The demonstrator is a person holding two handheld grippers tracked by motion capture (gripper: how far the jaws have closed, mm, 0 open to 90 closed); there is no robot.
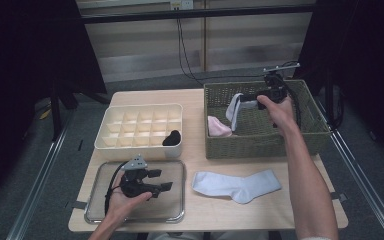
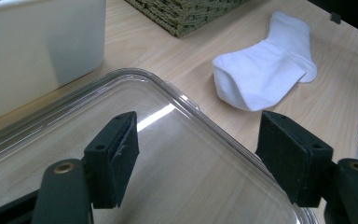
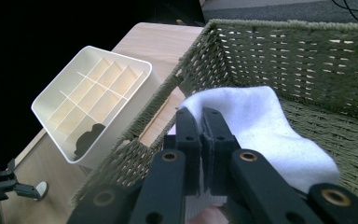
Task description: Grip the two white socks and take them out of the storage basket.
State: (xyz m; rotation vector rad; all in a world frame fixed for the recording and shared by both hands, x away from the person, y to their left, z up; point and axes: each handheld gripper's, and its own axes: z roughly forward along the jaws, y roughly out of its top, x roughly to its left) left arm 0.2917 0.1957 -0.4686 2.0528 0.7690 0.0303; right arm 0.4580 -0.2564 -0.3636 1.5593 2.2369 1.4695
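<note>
Fig.: pick-up step. Right gripper [image 1: 254, 103], fingers clenched on white sock [image 1: 234, 110], holds it over wicker basket [image 1: 215, 145]; left gripper [image 1: 161, 180] released, idle above tray [image 1: 92, 210]. Next, prob.: lift sock clear of basket rim w/o snagging, then carry to desk [image 1: 195, 162].

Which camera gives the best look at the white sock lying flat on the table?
The left gripper view: the flat white sock lies close ahead, beyond the clear tray, and its ribbing shows. The high view shows the sock whole but small, between the tray and the wicker basket. In the right gripper view I can't find it.
</note>
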